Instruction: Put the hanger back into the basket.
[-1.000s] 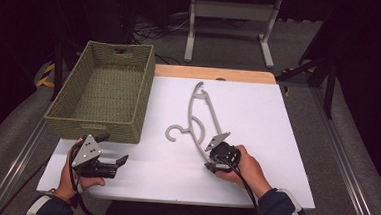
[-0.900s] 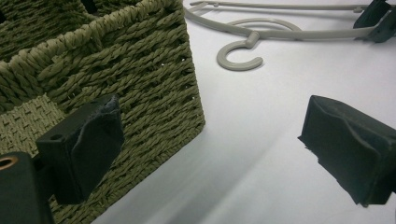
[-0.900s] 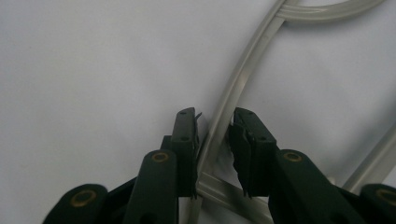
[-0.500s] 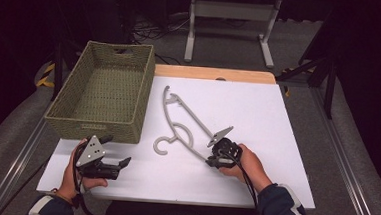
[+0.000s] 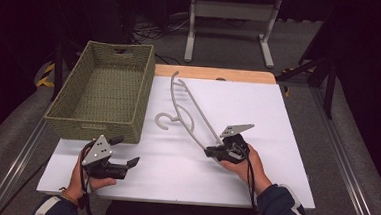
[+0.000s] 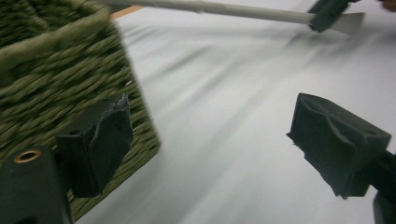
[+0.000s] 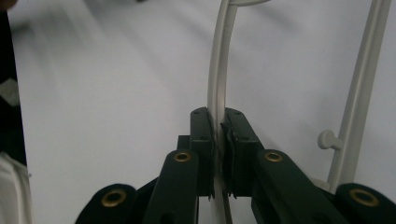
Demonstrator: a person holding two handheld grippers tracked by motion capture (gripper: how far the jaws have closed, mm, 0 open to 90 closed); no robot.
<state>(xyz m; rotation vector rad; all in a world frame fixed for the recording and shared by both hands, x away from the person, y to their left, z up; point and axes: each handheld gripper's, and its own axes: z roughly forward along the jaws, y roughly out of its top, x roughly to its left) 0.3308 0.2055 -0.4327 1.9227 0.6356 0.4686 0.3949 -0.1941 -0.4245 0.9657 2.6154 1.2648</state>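
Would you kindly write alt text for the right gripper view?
The right gripper has its black jaws shut on a pale grey clothes hanger over a white tabletop. A second hanger bar with a small peg runs alongside at right.

Motion blur smears the woven olive-green basket (image 6: 51,88) in the left gripper view, where the left and top edges crop it to a single corner. The white table surface (image 6: 224,140) streaks there too. The pale grey plastic clothes hanger (image 6: 210,8) runs off that view's top edge. In the right gripper view, the hanger's curved bar (image 7: 218,70) vanishes between the black pads of the right gripper (image 7: 218,149), and the top edge cuts its hook away.
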